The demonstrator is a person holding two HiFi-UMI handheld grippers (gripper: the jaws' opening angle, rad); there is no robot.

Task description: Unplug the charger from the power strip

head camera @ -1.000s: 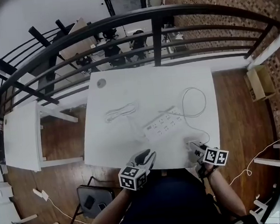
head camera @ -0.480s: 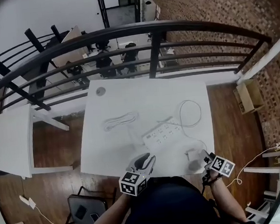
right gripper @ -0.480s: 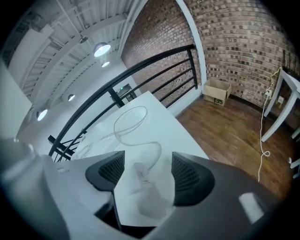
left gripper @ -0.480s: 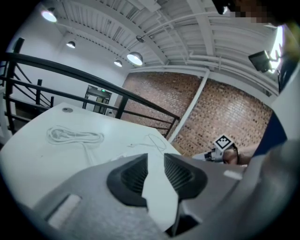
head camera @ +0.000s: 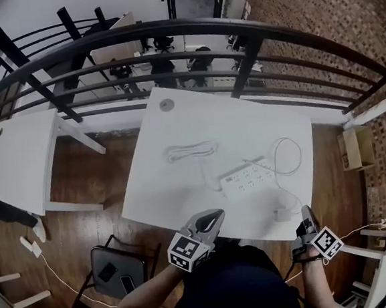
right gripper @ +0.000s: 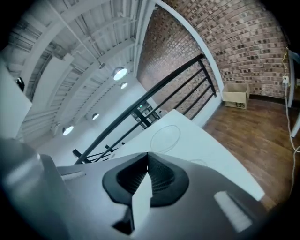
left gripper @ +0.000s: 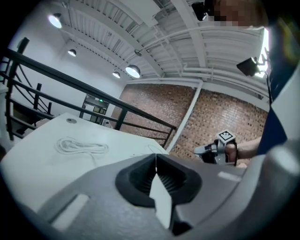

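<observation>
As the charger (head camera: 281, 213) lies loose on the table (head camera: 177, 124) near the power strip (head camera: 249, 178), the unplugging seems finished, with left gripper (head camera: 212, 217) and right gripper (head camera: 306, 214) both closed, empty.

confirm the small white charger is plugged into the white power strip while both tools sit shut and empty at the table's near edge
No. The head view shows the small white charger lying on the white table apart from the white power strip, not plugged into it. The left tool and right tool are shut and empty at the near edge.
</observation>
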